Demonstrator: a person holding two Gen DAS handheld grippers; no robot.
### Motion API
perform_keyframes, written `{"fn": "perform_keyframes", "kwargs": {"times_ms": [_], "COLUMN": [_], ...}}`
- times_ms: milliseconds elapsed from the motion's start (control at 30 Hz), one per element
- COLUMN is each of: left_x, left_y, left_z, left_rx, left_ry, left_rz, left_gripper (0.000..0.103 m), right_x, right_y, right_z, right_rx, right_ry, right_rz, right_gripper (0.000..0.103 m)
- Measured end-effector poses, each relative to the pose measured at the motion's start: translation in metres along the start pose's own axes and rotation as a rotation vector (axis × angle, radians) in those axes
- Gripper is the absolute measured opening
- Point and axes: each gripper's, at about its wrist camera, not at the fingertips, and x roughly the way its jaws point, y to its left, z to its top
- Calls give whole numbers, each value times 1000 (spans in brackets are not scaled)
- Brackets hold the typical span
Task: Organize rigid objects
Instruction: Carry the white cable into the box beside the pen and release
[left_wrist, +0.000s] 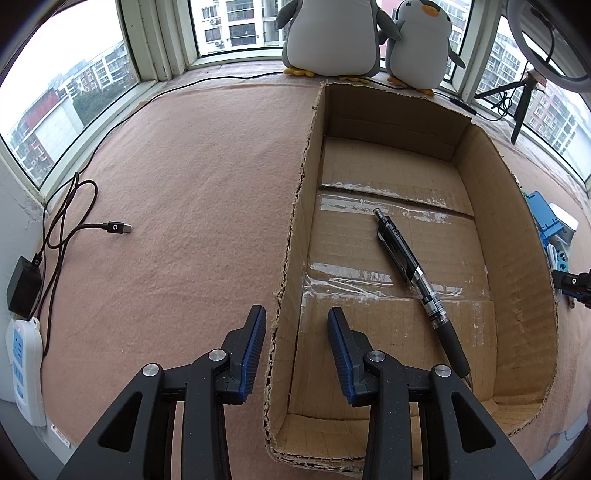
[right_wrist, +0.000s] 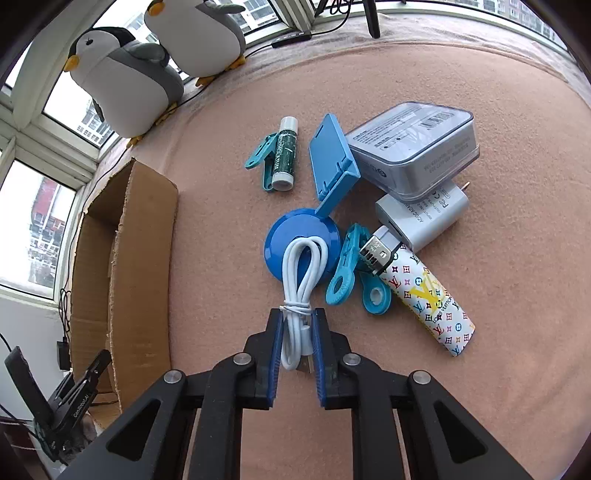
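In the right wrist view my right gripper (right_wrist: 297, 314) is shut on a bundled white cable (right_wrist: 301, 266), whose loop lies over a round blue stand base (right_wrist: 273, 243). Around it on the pink cloth lie a patterned lighter (right_wrist: 424, 291), a white charger (right_wrist: 424, 218), a grey case (right_wrist: 413, 147), a green lip balm (right_wrist: 286, 155) and teal clips (right_wrist: 349, 266). In the left wrist view my left gripper (left_wrist: 296, 311) hangs open over the left wall of a cardboard box (left_wrist: 517, 258). The wall runs between its fingers, untouched. A black pen (left_wrist: 417, 273) lies inside the box.
Two plush penguins (left_wrist: 332, 37) stand by the window behind the box. A black USB cable (left_wrist: 114, 228), a black adapter (left_wrist: 24, 288) and a white power strip (left_wrist: 24, 369) lie at the left. A tripod (left_wrist: 524, 107) stands at the far right.
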Motion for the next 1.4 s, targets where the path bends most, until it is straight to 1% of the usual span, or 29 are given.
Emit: {"fn": "perform_keyframes", "kwargs": {"times_ms": [233,333,533,700,833,1033,1233,1400], "left_x": [0,0,0,0,0,0,1,1], "left_y": [0,0,-1,-2,-1,-2,-1,-1], "left_z": [0,0,1,2,2,3,4,4], "left_rx": [0,0,1,2,1,-3,-6,-7], "left_ry": [0,0,0,0,0,0,-1,-1], "left_rz": [0,-1,1,1,0,-3,-5,-5], "left_gripper": [38,38,38,38,38,38,38,38], "right_x": [-13,-23,-48,-55,-48,-31,-8,4], "right_y": [2,8,47,95,129,165,184,193], "right_z": [-8,-11,-18,-27,-36,-53,-62,-66], "right_rx": [-12,-24,-119,-239,-324,-424,-494,-534], "right_ry": [-20,-35,-82,-85,-59,-33,2,12], "right_rz": [17,32,72,113,136,124,82,50], "right_gripper": [12,12,12,12,12,12,12,12]}}
